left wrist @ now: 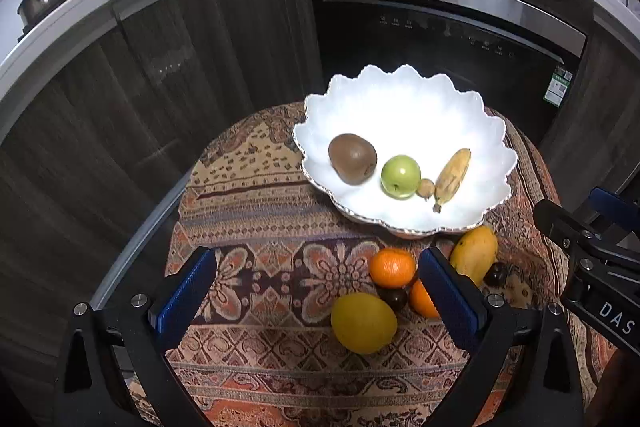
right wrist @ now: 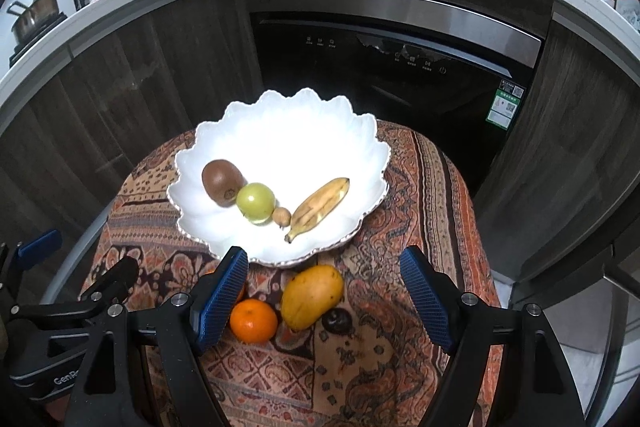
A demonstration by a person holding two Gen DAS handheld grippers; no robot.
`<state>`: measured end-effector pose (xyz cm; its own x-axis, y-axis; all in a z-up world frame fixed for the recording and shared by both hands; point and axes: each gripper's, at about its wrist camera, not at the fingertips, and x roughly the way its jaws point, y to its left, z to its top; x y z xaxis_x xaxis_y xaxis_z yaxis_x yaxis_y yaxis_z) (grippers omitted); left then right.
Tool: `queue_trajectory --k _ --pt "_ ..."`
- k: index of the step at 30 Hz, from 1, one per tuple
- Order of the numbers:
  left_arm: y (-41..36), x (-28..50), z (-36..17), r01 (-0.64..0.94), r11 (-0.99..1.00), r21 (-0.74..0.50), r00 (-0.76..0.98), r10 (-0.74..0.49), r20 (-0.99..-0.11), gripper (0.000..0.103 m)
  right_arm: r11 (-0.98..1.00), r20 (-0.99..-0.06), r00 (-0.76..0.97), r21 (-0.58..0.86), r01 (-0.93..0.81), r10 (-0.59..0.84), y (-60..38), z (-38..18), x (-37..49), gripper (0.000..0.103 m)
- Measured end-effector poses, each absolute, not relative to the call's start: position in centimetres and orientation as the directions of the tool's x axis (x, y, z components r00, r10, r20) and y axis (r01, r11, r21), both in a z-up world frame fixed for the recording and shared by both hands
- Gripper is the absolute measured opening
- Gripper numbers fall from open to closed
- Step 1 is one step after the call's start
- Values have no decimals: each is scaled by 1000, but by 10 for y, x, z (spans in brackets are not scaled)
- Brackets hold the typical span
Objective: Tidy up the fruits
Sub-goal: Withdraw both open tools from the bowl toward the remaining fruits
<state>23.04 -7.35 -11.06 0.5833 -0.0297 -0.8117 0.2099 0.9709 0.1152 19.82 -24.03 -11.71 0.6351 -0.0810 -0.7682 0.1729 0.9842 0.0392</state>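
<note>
On cloth at 6 o'clock of left wrist view, left gripper hangs wide and empty over lemon, oranges, mango; these likely wait for bowl, which holds kiwi, apple, banana. Right wrist view: right gripper wide, empty, mango between its fingers; bowl rim close at 12, open cloth toward 3.

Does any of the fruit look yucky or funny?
The banana in the white bowl looks a bit old: its yellow peel has brown blotches and streaks. Everything else, like the kiwi, green apple and mango, looks fine. Nothing is spilled or squashed.
</note>
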Motion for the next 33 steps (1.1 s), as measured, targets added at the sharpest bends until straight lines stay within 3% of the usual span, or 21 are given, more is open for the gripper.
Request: queue_trajectory --k 33 --pt "-81 209 -187 265 962 61 481 -77 -874 101 974 -816 568 30 223 -104 -247 -179 171 79"
